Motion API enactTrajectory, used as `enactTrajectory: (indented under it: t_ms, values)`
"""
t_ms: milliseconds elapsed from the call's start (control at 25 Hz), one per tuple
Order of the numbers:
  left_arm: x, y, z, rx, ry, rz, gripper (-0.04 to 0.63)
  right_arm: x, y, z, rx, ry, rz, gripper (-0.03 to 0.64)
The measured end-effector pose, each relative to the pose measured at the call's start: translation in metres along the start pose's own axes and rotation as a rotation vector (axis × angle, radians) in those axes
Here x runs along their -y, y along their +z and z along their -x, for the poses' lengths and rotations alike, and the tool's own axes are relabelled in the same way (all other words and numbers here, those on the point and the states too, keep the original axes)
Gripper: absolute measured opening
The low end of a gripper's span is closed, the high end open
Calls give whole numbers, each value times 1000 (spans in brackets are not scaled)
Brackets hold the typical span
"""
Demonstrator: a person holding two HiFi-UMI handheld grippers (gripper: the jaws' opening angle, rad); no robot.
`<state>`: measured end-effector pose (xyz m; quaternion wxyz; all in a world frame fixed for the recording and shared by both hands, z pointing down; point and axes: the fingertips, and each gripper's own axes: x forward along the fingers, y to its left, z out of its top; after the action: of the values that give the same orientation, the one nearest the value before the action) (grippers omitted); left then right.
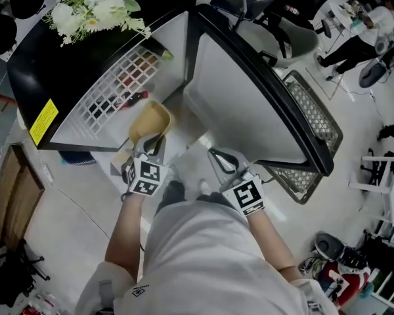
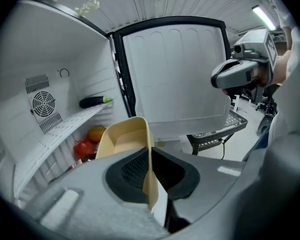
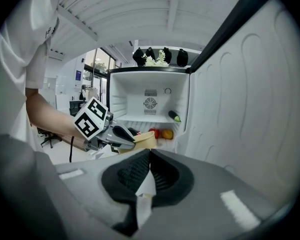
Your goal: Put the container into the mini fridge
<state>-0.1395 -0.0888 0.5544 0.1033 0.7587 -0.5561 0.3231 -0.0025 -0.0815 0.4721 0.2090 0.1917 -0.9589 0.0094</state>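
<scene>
Container [image 2: 122, 141]: tan, thin-walled, probably light and stiff; just outside the open mini fridge [image 2: 50, 44].
Left hand-held gripper [image 2: 151, 156]: clenched on the container's near wall, a sound hold.
Right hand-held gripper [image 3: 150, 156]: closed, empty.

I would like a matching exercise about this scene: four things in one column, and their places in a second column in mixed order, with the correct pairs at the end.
Things
1. container
2. eggplant
3. white flowers
4. tomato

Places
A. on top of the mini fridge
B. on the wire shelf
C. below the wire shelf
D. clamped in the left gripper

Pairs: 1-D, 2-B, 3-A, 4-C
</scene>
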Motion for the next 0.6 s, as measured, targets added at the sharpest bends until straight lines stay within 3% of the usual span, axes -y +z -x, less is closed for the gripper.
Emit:
enactTrajectory:
  t_ms: [200, 360, 600]
  values:
    - [-11, -7, -34, -47, -51, -104, 26, 12, -8, -1, -29, -80, -29, 3]
    - [-14, -11, -60, -69, -104, -137, 26, 17, -12, -1, -53, -129, -43, 3]
    - [-22, -10, -94, -95, -124, -216, 26, 22, -19, 4, -84, -183, -65, 4]
